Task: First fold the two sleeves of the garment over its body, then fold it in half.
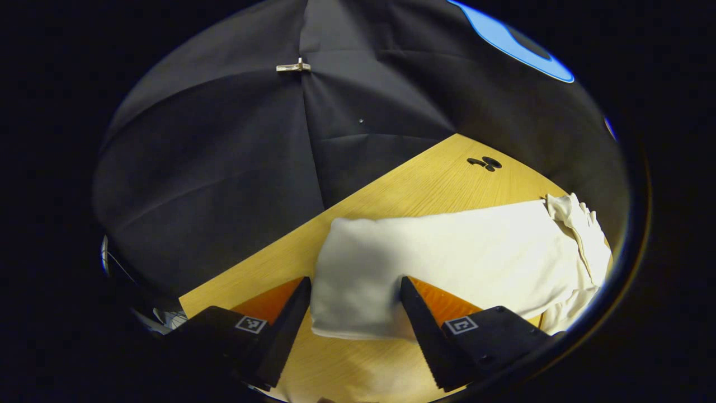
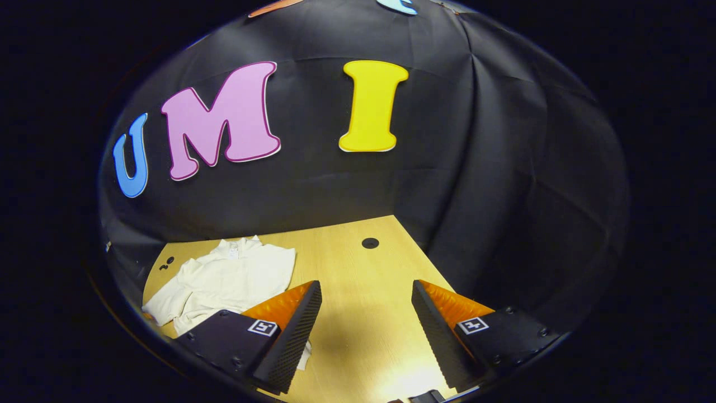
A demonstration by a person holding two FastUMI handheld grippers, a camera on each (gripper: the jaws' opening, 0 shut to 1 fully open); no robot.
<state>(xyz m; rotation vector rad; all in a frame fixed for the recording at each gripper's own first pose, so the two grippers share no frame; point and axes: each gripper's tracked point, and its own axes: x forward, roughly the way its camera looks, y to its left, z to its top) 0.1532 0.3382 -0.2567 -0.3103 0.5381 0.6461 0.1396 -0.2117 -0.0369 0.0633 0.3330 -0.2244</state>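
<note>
Garment (image 1: 447, 263), cream-white, lies on the wooden table (image 1: 391, 190). In the left gripper view a rounded folded end of it sits between the left gripper (image 1: 355, 305) fingers, and the cloth runs away to upper right, ending in bunched, crumpled fabric near the table's far side. Left gripper fingers spread apart, above the cloth edge; whether they touch it cannot be told. Small square black-and-white marker tags on both finger mounts, patterns only, no readable text. Dark hole or grommet (image 1: 484, 163) in the tabletop beyond the garment. Pale clip (image 1: 293, 67) on the black wall cloth seam.

In the right gripper view the garment (image 2: 224, 280) sits at far left of the table (image 2: 358, 313), collar toward the wall, one sleeve trailing toward the near-left edge, a bit of cloth tucked behind the left-hand finger. Right gripper (image 2: 366, 319) fingers wide apart over bare wood, holding nothing, well apart from most of the garment. Same marker tags on its mounts. Round dark hole (image 2: 370, 243) in the table ahead. No brand or label legible on the garment.
</note>
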